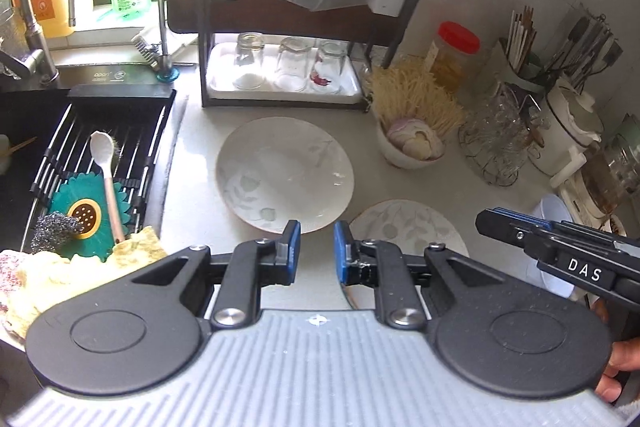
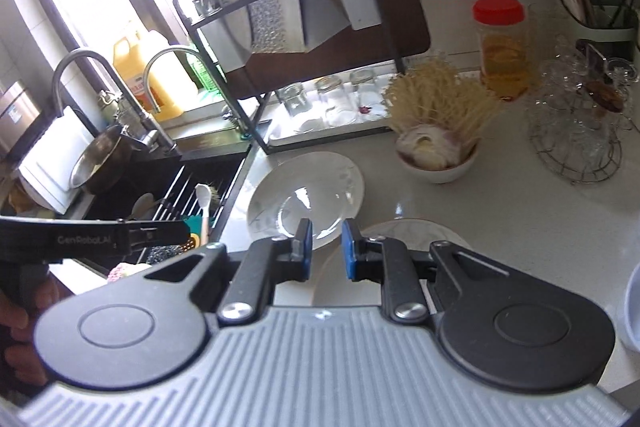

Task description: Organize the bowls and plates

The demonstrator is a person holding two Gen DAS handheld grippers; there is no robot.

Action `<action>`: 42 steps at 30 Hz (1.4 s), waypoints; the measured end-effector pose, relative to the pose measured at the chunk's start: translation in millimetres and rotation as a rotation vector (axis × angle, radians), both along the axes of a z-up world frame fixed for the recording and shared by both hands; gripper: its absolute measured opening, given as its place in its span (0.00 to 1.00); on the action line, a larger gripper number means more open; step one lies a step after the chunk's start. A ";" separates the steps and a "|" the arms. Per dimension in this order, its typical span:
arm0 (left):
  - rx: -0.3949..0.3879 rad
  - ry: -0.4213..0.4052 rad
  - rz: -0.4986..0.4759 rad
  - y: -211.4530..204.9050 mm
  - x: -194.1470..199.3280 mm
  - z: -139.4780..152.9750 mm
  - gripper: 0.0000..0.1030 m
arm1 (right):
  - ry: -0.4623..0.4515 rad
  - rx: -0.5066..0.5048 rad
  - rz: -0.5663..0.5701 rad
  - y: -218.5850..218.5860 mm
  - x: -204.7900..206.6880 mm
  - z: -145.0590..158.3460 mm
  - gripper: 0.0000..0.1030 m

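Observation:
A large white plate with a leaf pattern (image 1: 284,173) lies on the counter in front of the dish rack; it also shows in the right wrist view (image 2: 308,195). A second leaf-pattern plate (image 1: 408,227) lies nearer and to the right, also in the right wrist view (image 2: 416,231). A white bowl (image 1: 412,147) holding garlic and noodles stands behind it, seen too in the right wrist view (image 2: 438,157). My left gripper (image 1: 317,251) is open and empty at the near rim of the large plate. My right gripper (image 2: 327,249) is open and empty above the nearer plate; it shows side-on in the left wrist view (image 1: 500,223).
A sink (image 1: 24,123) with a roll-up drain rack (image 1: 120,143), spoon (image 1: 106,175) and scourers is at left. A black dish rack (image 1: 280,27) with upturned glasses stands behind. A red-lid jar (image 1: 456,55), a glass stack (image 1: 500,135) and a utensil holder (image 1: 524,63) crowd the right. A white cup (image 2: 632,307) is at far right.

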State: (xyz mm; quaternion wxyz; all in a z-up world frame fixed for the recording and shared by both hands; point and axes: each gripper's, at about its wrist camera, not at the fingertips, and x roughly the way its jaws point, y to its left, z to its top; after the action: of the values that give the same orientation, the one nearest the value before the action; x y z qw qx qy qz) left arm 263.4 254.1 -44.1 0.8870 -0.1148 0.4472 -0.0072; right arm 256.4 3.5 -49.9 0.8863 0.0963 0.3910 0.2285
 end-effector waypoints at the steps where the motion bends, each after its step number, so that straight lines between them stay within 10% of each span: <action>1: -0.002 0.002 0.003 4.2 0.3 -0.5 0.19 | 0.002 0.000 0.005 3.6 1.4 -0.6 0.18; 18: -0.038 0.032 0.046 64.3 33.5 -20.2 0.19 | 0.052 -0.005 -0.039 46.8 41.7 -20.5 0.20; 37: -0.133 0.130 0.170 105.0 98.7 -91.0 0.54 | 0.208 -0.038 -0.082 41.3 114.4 -68.5 0.21; 42: -0.147 0.165 0.179 117.3 113.5 -112.9 0.54 | 0.259 -0.024 -0.065 49.2 130.1 -86.0 0.48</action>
State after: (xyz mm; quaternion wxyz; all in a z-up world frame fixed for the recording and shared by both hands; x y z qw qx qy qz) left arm 376.9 371.3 -157.1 0.8334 -0.2190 0.5051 0.0485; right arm 386.5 52.7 -135.9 0.8365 0.1270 0.5015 0.1807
